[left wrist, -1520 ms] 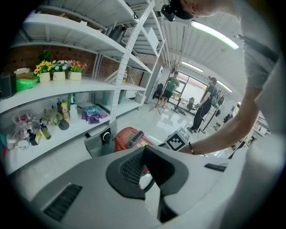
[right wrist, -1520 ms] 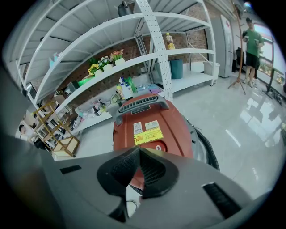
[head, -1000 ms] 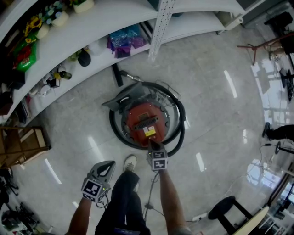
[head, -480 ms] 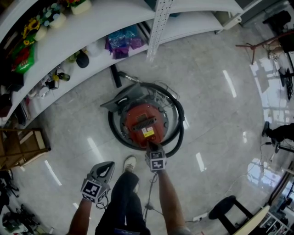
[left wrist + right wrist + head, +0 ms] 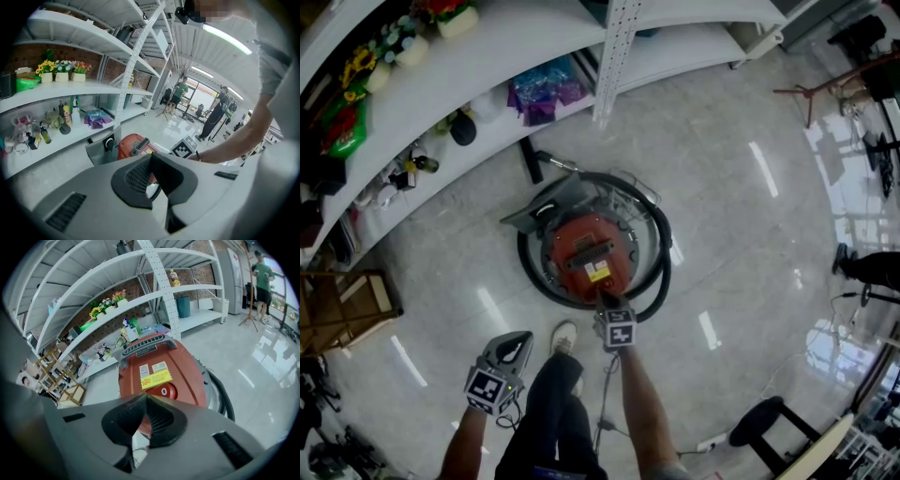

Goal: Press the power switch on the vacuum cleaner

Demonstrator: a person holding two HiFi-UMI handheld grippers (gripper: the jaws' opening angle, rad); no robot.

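Right gripper view: closed, empty right gripper (image 5: 146, 398) sits just before power switch (image 5: 164, 391).

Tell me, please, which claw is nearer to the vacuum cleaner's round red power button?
The right. The right claw hangs at the near edge of the red vacuum cleaner, close to the round red power button; the left claw is back by the person's white shoe.

Upright red vacuum cleaner (image 5: 586, 253), round power switch (image 5: 164, 391) on top.

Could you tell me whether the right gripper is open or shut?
Shut: the right gripper has its jaws together at the tips with nothing between them, near the switch.
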